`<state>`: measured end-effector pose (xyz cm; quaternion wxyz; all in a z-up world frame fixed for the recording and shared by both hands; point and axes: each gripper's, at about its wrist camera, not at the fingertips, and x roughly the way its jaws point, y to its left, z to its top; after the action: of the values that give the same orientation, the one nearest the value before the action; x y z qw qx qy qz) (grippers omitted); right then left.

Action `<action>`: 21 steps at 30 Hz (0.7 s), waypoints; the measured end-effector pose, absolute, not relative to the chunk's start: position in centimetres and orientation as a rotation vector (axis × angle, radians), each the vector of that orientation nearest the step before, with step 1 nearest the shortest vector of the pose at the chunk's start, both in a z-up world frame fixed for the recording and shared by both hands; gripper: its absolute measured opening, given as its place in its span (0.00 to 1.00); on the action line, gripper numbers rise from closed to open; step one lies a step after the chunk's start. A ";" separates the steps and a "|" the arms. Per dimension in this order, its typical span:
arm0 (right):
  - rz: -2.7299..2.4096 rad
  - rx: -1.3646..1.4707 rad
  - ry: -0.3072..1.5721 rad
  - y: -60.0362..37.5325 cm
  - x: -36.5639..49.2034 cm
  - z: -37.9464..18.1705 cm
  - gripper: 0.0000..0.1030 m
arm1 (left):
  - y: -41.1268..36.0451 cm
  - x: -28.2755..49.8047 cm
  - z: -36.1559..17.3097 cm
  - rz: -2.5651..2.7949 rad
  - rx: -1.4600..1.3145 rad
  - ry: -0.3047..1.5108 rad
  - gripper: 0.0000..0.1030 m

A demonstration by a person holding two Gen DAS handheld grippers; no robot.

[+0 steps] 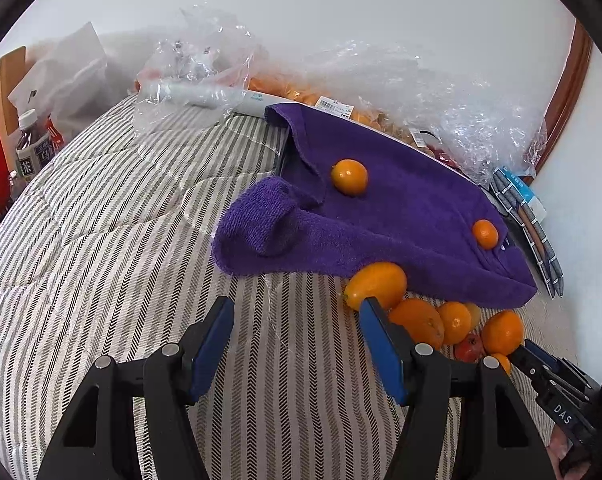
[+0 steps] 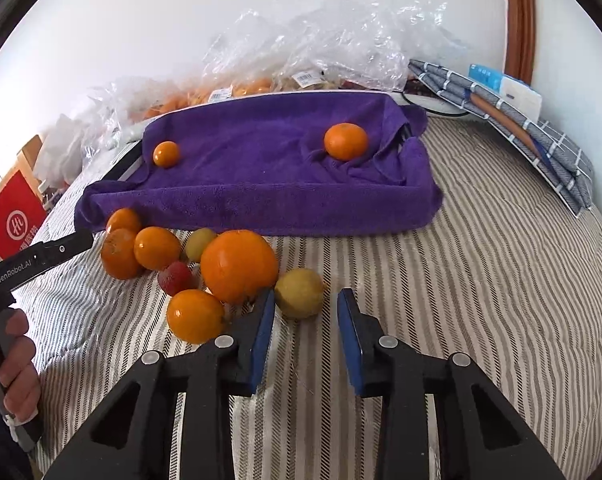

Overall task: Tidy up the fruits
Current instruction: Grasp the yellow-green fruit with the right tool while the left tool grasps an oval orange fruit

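1. The left gripper (image 1: 297, 316) hangs over the striped bedcover (image 1: 101, 260) with its jaws spread and nothing between them.
2. A heap of fruit (image 1: 433, 316) lies just right of its right jaw, the elongated orange fruit (image 1: 377, 284) nearest that jaw's tip.
3. The right gripper (image 2: 306, 304) also has its jaws spread. A yellowish fruit (image 2: 299, 293) sits at the mouth of the gap, close against the left jaw's tip and apart from the right jaw.
4. The big orange (image 2: 239, 266) lies just left of and beyond that left jaw.
5. Two small oranges (image 2: 346, 141) (image 2: 166, 154) rest on the purple towel (image 2: 261, 168), well apart from both grippers.
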<state>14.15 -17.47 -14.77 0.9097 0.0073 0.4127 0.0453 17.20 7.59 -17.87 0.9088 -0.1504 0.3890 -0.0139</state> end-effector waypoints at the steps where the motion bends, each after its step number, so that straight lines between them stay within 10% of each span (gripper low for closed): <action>1: 0.084 0.002 0.854 -17.3 14.4 -14.9 0.32 | 7.6 17.2 -17.9 -0.039 -0.317 0.807 0.61; 21: 0.127 0.123 0.844 -19.0 15.0 -15.0 0.28 | 5.5 21.8 -17.7 -0.175 -0.381 0.914 0.60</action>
<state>14.96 -19.01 -15.03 0.9086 0.0595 0.4089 0.0613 21.77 5.53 -17.67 0.8763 -0.1827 0.4378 -0.0837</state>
